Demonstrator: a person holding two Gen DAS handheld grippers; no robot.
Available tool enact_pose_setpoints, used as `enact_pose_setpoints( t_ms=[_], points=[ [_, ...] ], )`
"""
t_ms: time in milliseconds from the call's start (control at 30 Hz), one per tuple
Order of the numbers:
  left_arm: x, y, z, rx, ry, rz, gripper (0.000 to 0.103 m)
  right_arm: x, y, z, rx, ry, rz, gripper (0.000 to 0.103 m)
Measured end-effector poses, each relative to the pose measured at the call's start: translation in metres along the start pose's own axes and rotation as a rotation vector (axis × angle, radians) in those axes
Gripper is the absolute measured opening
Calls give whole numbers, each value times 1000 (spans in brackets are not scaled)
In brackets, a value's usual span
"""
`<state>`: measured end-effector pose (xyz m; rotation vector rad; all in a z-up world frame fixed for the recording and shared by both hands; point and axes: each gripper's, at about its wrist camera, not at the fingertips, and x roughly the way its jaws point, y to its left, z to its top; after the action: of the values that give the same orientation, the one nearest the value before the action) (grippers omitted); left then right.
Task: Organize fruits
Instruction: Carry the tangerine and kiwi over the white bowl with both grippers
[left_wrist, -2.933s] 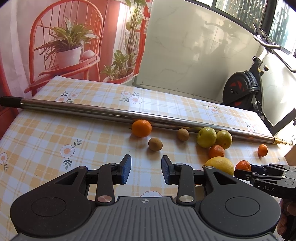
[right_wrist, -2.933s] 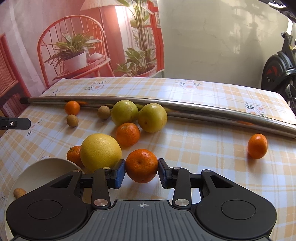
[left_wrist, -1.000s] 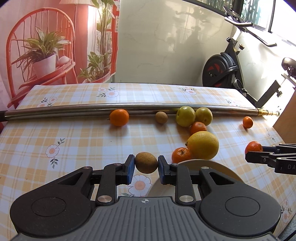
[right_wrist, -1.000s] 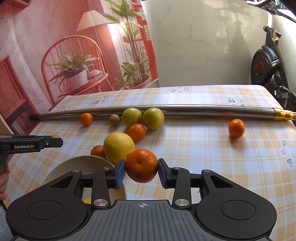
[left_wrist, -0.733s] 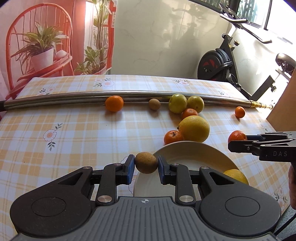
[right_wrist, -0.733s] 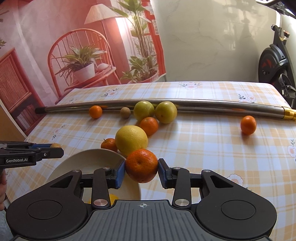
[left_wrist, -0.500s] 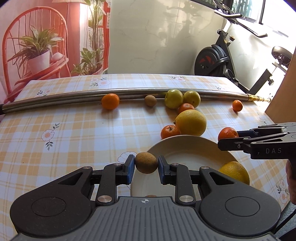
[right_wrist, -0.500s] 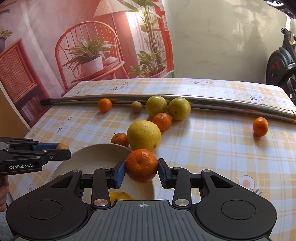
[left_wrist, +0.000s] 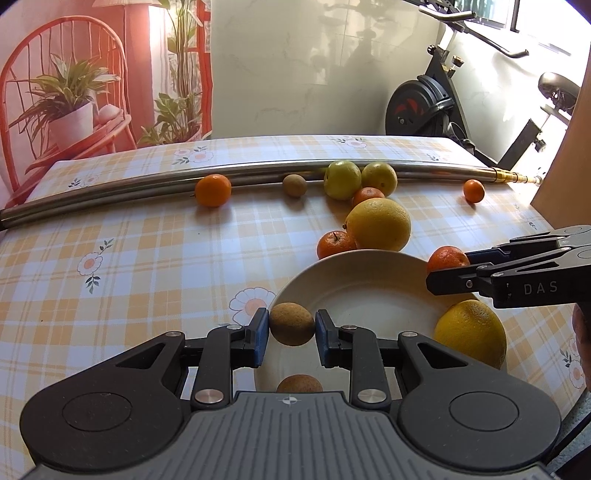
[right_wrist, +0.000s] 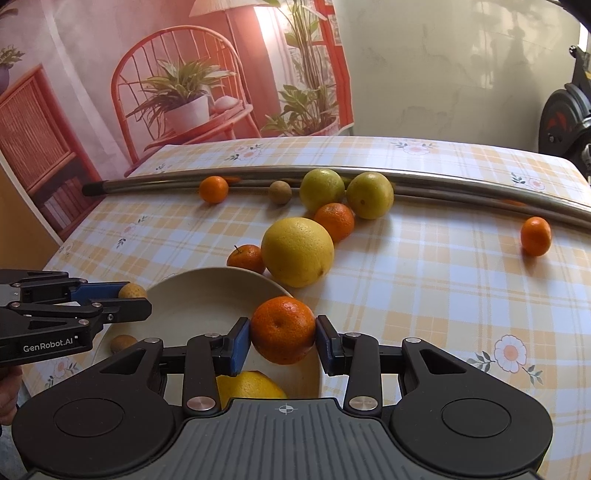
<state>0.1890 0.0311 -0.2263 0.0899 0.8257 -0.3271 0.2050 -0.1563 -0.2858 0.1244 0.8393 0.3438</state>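
My left gripper (left_wrist: 291, 325) is shut on a brown kiwi (left_wrist: 291, 323), held over the left rim of a cream plate (left_wrist: 369, 291). My right gripper (right_wrist: 283, 335) is shut on an orange mandarin (right_wrist: 283, 334) above the plate's (right_wrist: 199, 295) right rim. In the plate lie a yellow orange (left_wrist: 471, 332) and a second brown kiwi (left_wrist: 299, 384). Loose on the checked tablecloth are a large yellow grapefruit (right_wrist: 297, 251), two green-yellow citrus (right_wrist: 321, 189), several mandarins (right_wrist: 213, 189) and another kiwi (right_wrist: 280, 192).
A long steel pole (left_wrist: 122, 182) lies across the far side of the table behind the fruit. A lone mandarin (right_wrist: 535, 230) sits far right. An exercise bike (left_wrist: 436, 99) stands beyond the table. A person's hand (right_wrist: 9, 391) shows at the left edge.
Both grippers came toward the plate with their fruit and sank a little; the plate now lies right under them. Earlier still, the left gripper was open and has since taken hold of the kiwi.
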Motion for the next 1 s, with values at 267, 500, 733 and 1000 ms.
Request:
enact_pose_setpoints(
  t_ms=[267,500,733,1000],
  points=[
    [3,-3,-1,14,-1,14,28,1,0,1,0,4,-1,35],
    [3,-1,-1,4,6,36,30,1,0,1,-2,8,-4,35],
    [3,1,-1,-8,10,31,30,3,0,-1,-2,19,-14,35],
    [5,6,-4,-23,24,59,30,1,0,0,-2,23,-16,36]
  ],
)
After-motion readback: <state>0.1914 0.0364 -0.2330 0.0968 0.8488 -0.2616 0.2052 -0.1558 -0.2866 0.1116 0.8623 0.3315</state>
